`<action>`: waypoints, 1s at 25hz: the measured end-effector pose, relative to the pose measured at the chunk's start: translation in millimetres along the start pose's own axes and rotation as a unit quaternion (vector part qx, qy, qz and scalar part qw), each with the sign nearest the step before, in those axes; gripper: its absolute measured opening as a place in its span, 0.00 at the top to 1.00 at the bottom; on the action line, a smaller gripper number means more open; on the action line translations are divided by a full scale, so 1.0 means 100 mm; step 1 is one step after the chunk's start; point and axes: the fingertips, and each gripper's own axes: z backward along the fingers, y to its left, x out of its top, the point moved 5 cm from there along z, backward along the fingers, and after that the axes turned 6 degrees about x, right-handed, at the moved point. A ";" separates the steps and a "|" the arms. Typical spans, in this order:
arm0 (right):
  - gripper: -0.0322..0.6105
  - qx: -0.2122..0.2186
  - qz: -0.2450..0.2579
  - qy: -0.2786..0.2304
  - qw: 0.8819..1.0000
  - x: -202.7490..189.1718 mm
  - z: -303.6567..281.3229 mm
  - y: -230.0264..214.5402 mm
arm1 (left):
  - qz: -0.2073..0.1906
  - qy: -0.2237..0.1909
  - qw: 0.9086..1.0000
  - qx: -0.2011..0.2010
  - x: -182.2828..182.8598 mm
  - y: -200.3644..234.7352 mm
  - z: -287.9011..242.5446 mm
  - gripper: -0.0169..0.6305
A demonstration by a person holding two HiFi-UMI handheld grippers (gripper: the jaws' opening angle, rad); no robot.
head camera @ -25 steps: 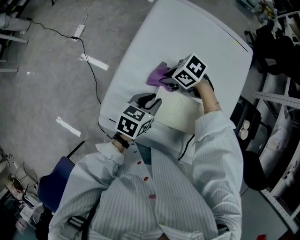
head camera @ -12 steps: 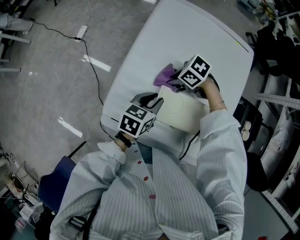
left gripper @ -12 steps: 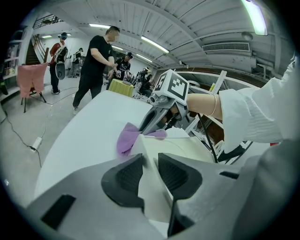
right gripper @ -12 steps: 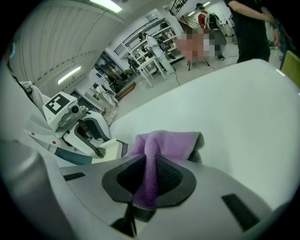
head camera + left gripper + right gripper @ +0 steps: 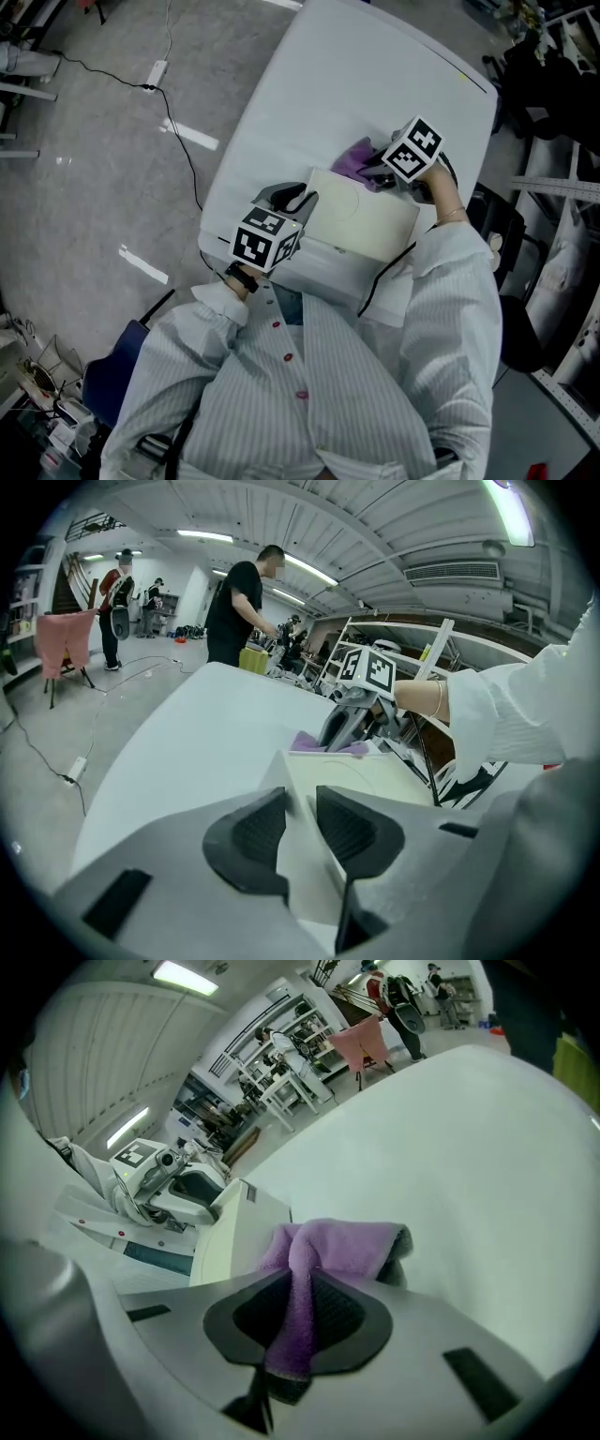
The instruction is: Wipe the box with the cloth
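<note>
A flat cream box (image 5: 361, 220) lies on the white table (image 5: 328, 84) in front of me. My left gripper (image 5: 298, 200) is shut on the box's near left corner; in the left gripper view the box's edge (image 5: 298, 841) sits pinched between the dark pads. The purple cloth (image 5: 358, 159) rests against the box's far edge, where my right gripper (image 5: 382, 172) is shut on it. In the right gripper view the cloth (image 5: 330, 1246) bunches out of the jaws beside the box (image 5: 234, 1234).
The table's left edge drops to a grey floor with a cable (image 5: 183, 141) and tape marks. A black chair (image 5: 492, 244) and shelving stand to the right. People (image 5: 239, 602) stand far behind the table.
My right gripper has slid the purple cloth to the right along the box's far edge. The left gripper and the box have stayed put.
</note>
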 end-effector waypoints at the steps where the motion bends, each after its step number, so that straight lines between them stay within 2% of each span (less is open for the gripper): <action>1: 0.86 -0.002 -0.005 -0.003 1.000 -0.07 0.03 -0.01 | 0.000 0.000 1.000 0.000 0.00 0.00 0.00 0.84; 10: 0.85 -0.014 -0.069 -0.013 0.997 -0.71 0.36 -0.10 | -0.003 0.001 1.000 0.006 0.00 -0.03 0.00 0.84; 16: 0.85 -0.021 -0.114 -0.076 0.990 -1.06 0.53 -0.15 | -0.004 0.001 1.000 0.008 -0.01 -0.03 -0.02 0.84; 20: 0.85 -0.024 -0.150 -0.177 0.972 -1.29 0.62 -0.14 | -0.007 0.001 1.000 0.010 -0.03 -0.04 -0.02 0.84; 25: 0.85 -0.046 -0.182 -0.298 0.936 -1.49 0.67 -0.07 | -0.006 -0.003 1.000 0.012 -0.03 -0.04 -0.01 0.84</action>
